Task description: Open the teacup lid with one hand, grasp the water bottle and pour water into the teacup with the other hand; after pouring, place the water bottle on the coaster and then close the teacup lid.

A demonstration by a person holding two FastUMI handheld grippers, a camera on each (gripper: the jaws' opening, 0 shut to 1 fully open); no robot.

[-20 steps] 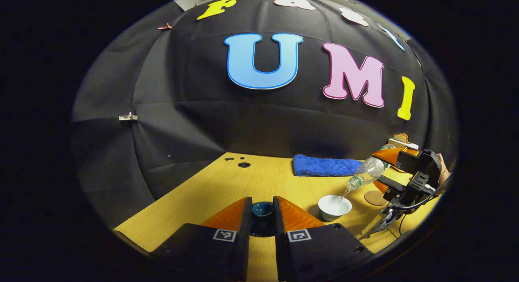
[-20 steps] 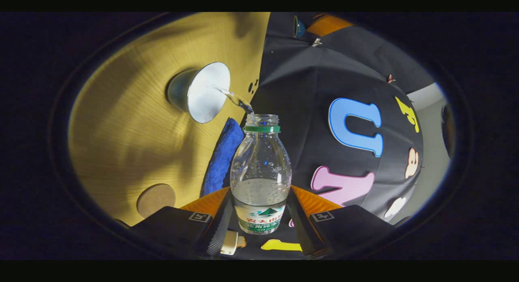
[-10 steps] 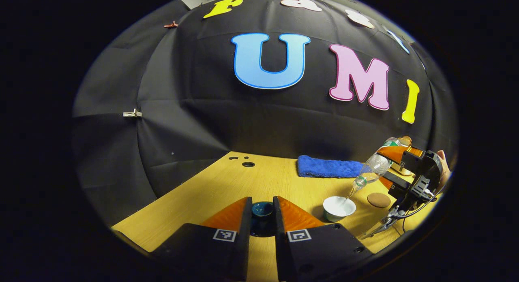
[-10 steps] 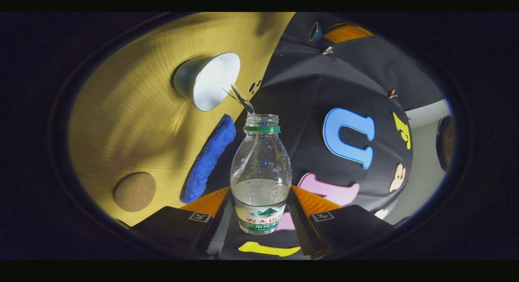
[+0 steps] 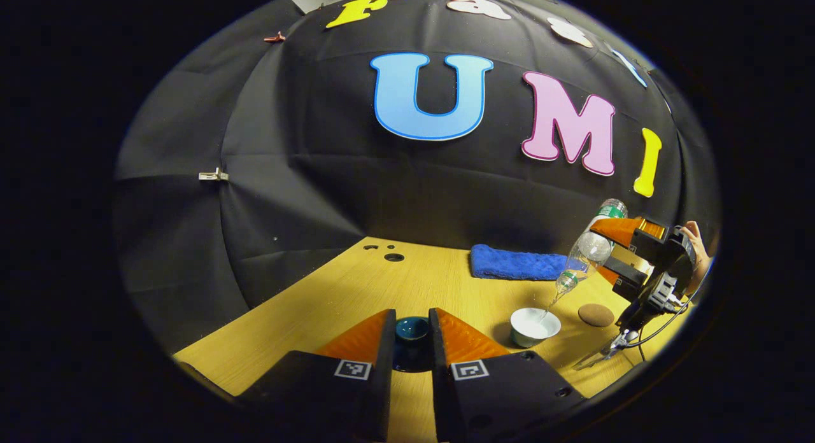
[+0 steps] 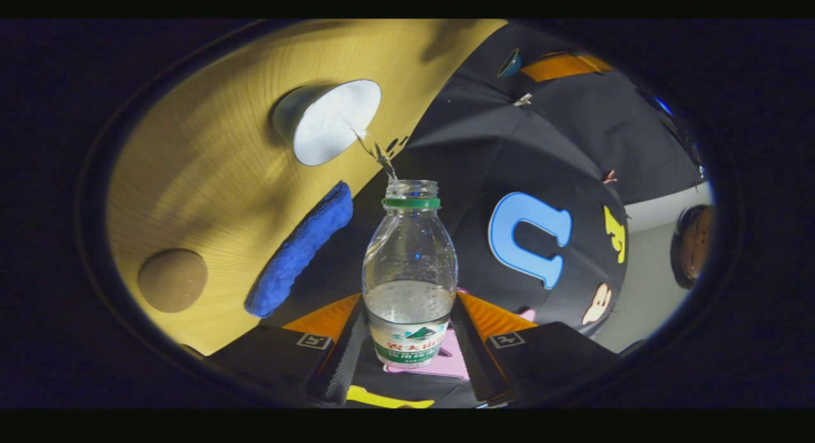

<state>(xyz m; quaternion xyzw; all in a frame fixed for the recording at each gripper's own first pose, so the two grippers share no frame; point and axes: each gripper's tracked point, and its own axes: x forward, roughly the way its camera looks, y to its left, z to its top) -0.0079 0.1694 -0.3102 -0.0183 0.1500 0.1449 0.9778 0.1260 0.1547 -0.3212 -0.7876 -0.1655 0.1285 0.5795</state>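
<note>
Water (image 6: 375,153) runs in a thin stream from the tilted water bottle (image 6: 409,265) into the white teacup (image 6: 328,121), which stands open on the wooden table (image 6: 210,175). Both fingers of the right gripper (image 6: 409,341) press the bottle's labelled lower body, its open neck pointing toward 11 o'clock in the right gripper view. In the left gripper view that gripper sits at 3 o'clock, angled steeply downward, with a hand (image 5: 697,249) behind it. The left gripper (image 5: 411,351) is level and low over the table, its 2 fingers clamped on the dark teal teacup lid (image 5: 412,329), well apart from the cup. The round coaster (image 5: 596,314) lies bare just beside the cup. A blue towel (image 5: 517,263) lies by the wall.
</note>
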